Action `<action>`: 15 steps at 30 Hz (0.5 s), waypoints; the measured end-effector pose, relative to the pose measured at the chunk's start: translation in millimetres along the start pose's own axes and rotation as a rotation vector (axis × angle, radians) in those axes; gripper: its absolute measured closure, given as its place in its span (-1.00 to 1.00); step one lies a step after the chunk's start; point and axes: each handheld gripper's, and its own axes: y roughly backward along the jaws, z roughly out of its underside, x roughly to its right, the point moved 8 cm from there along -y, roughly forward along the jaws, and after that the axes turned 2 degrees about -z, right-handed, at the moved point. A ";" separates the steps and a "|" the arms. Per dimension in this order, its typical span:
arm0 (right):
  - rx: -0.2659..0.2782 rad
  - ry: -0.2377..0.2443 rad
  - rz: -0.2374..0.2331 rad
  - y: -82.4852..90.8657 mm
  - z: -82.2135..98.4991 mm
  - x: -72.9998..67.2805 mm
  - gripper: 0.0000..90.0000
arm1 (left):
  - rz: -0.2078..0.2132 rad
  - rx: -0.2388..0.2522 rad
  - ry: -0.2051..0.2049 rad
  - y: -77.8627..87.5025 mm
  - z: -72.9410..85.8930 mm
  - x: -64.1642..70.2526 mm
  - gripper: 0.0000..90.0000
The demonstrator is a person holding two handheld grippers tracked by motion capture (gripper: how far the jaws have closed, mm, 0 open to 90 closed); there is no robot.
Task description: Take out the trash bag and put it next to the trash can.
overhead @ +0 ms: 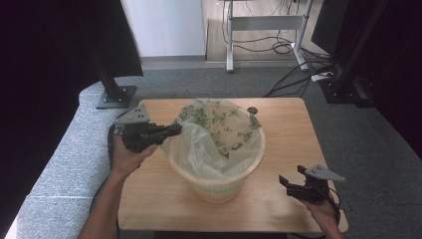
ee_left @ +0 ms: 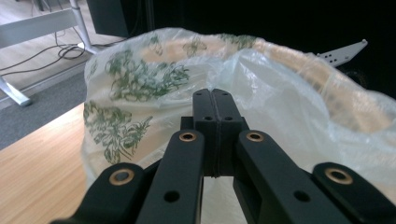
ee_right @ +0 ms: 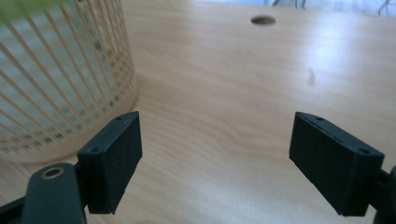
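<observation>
Two tools in play. Your left tool [overhead: 171, 130] sits at the left rim of the basket [overhead: 217, 186], which stands mid-surface, slightly toward you. Its jaws are pressed fully together at the bag's edge; from the high view you cannot tell whether film is caught between them. The left gripper view adds the close detail: jaws meet with no gap, and the clear plastic bag [ee_left: 140, 84] bulges up right behind their tips, though whether they pinch the film cannot be told. It also shows the green leaf-and-butterfly print on the bag and the tan basket rim through the plastic.

Your right tool [overhead: 288, 182] hovers near the surface's [overhead: 149, 199] front right corner, well apart from the basket, jaws spread wide and holding nothing. The right gripper view shows what the high view does not: the basket's slatted lattice wall [ee_right: 60, 84] down to its base, and bare wood between the jaws. A round hole [ee_right: 263, 20] in the surface lies beyond.

No readable writing or brand on bag, basket or tools.
</observation>
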 end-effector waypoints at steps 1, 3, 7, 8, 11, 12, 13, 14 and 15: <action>0.010 0.003 -0.005 1.8 -6.8 -0.2 -0.62 | 0.001 -0.001 -0.001 -1.1 -1.4 0.3 1.00; 0.024 0.010 -0.021 5.8 -20.3 -0.8 -0.62 | 0.004 0.001 -0.002 -2.7 -3.4 1.2 1.00; 0.054 0.024 -0.044 12.4 -45.9 -1.3 -0.63 | 0.005 0.001 0.000 -4.2 -2.8 2.5 1.00; 0.062 0.024 -0.047 13.4 -51.3 -1.2 -0.63 | 0.005 0.002 0.001 -3.7 -2.3 2.4 1.00; 0.083 0.017 -0.066 16.0 -65.9 -2.2 -0.64 | 0.004 0.007 0.006 -1.1 -1.4 1.2 1.00; 0.089 0.018 -0.070 16.8 -70.9 -2.8 -0.64 | 0.003 0.008 0.008 -0.3 -1.1 0.8 1.00; 0.097 0.016 -0.074 17.7 -76.5 -3.9 -0.64 | 0.002 0.010 0.009 0.5 -0.9 0.6 1.00; 0.105 0.014 -0.083 19.1 -82.6 -5.7 -0.64 | 0.002 0.011 0.010 1.0 -0.5 0.5 1.00; 0.116 0.015 -0.089 20.4 -89.2 -7.7 -0.64 | 0.003 0.011 0.009 1.3 0.0 0.6 1.00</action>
